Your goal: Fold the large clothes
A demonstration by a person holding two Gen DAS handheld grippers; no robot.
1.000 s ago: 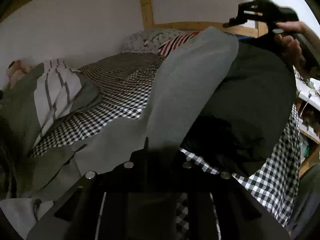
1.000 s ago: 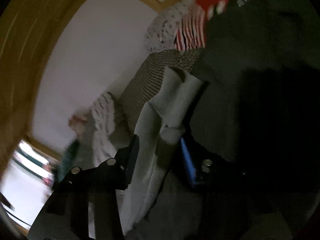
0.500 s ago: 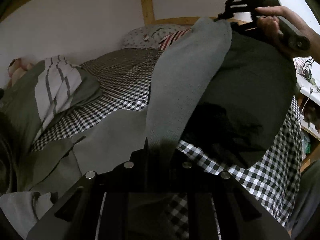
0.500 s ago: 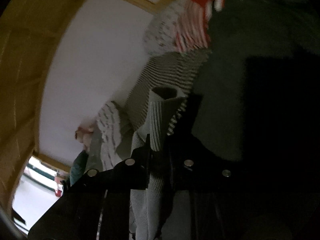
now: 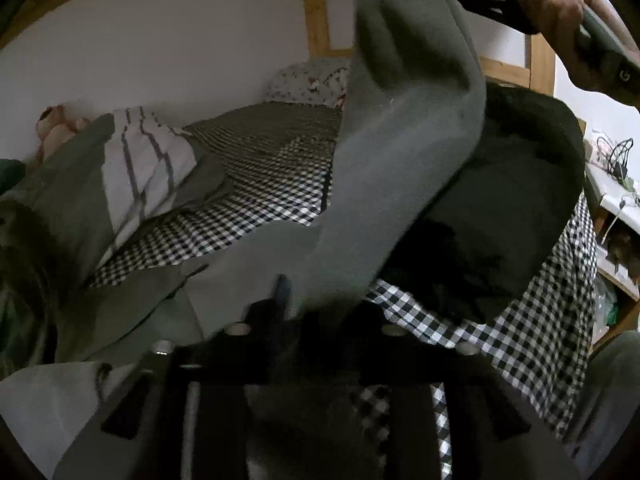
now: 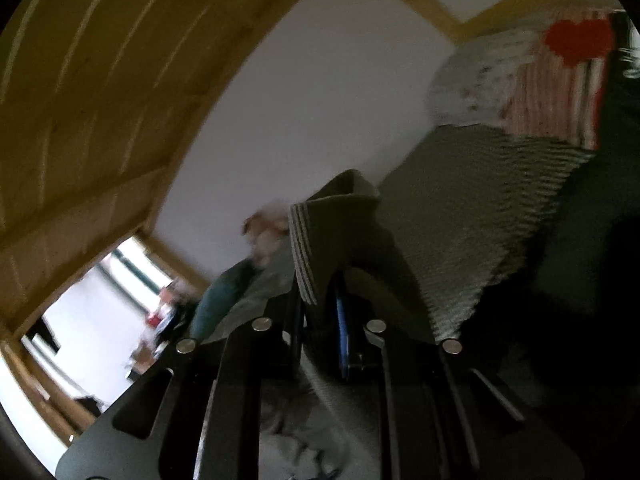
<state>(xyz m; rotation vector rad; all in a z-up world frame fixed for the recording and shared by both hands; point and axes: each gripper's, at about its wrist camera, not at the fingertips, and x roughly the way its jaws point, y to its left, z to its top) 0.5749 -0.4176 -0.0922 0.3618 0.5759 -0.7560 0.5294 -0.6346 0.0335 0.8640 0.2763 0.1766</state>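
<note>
Evidently early stage: your left gripper (image 5: 312,312) and right gripper (image 6: 320,300) both clench the grey garment (image 5: 400,152), lifted above the checked bed (image 5: 248,208); no fold yet laid.

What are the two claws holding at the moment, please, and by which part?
Both hold the grey garment: the right claw pinches its ribbed cuff, the left claw grips its lower end.

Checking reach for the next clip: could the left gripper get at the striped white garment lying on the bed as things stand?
Probably not: the left gripper is shut on the grey garment, so it is occupied, though the striped white garment lies uncovered.
</note>
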